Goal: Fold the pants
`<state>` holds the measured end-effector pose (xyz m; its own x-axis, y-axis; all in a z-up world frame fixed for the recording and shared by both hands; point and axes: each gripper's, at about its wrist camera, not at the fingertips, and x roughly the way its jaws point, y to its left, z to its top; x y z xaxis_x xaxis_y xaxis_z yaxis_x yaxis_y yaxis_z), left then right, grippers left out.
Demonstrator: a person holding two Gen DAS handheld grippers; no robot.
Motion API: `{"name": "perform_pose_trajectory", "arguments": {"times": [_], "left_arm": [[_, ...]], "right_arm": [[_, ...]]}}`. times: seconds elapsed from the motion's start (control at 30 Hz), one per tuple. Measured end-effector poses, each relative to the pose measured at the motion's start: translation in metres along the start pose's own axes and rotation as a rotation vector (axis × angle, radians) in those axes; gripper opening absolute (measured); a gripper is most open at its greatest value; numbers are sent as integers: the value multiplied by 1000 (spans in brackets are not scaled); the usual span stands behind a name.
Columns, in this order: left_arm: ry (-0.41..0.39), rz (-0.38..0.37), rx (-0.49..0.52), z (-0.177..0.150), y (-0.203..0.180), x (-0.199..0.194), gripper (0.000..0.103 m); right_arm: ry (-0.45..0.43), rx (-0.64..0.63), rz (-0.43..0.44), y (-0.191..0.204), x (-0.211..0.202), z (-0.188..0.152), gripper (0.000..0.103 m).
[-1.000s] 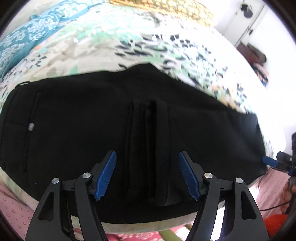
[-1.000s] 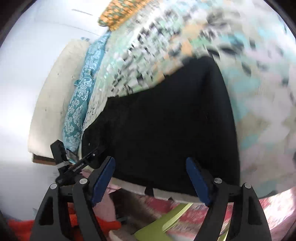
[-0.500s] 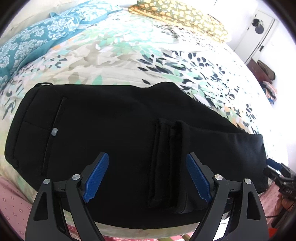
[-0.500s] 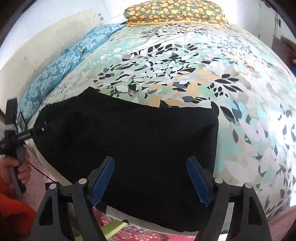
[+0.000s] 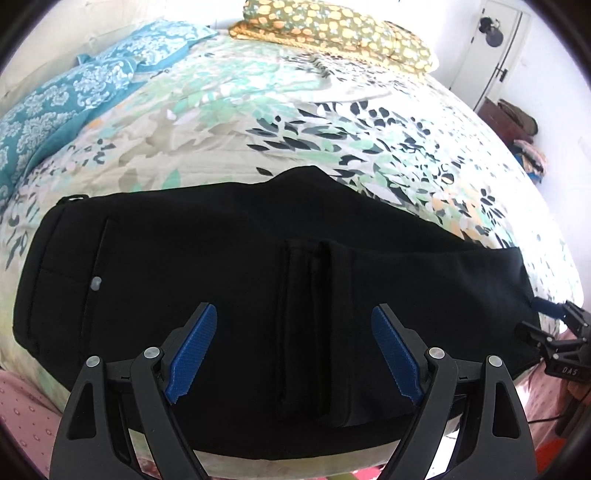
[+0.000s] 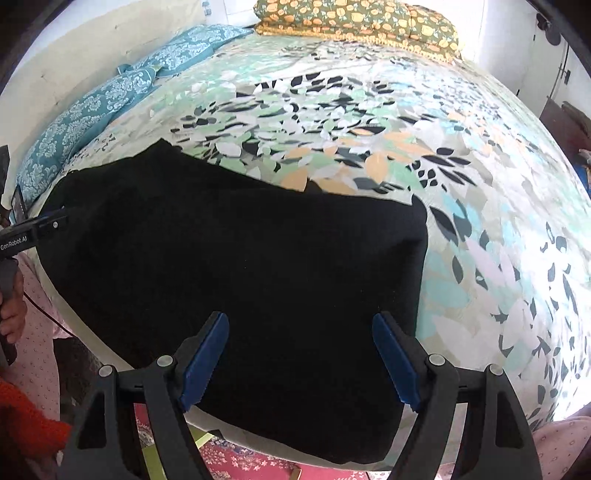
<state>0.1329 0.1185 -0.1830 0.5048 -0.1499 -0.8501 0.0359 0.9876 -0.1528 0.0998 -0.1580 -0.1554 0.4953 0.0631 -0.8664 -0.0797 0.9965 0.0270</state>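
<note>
My left claw (image 5: 293, 354) and right claw (image 6: 300, 360) both gape wide, gripping nothing, above the black fabric pants (image 5: 229, 273) lying flat along the near edge of the leaf-patterned bed (image 5: 332, 122).

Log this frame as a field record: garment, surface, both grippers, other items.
garment: black pants lying flat near the bed's front edge, leg hems folded back onto the middle
surface: floral bedspread
left gripper: open, over the folded hems, holding nothing
right gripper: open, over the right end of the pants, holding nothing
other items: teal patterned pillow, orange-patterned pillow, both at the far side of the bed
</note>
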Motion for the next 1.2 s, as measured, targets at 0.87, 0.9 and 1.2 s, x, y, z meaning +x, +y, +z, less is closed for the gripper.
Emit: {"name": "perform_pose_trajectory", "arguments": {"times": [0.87,0.9,1.2], "left_arm": [[-36,52,-89,6,26,-8,87],[-38,57,-101,6,29,-8,87],[-46,59,-171,5,43,-12,87]], "right_arm": [[-206,-69,-119,8,-28,10,103],[-207,-79,-130,9,-27,10,103],[-258,-214,-237,19,-33,4,103]]}}
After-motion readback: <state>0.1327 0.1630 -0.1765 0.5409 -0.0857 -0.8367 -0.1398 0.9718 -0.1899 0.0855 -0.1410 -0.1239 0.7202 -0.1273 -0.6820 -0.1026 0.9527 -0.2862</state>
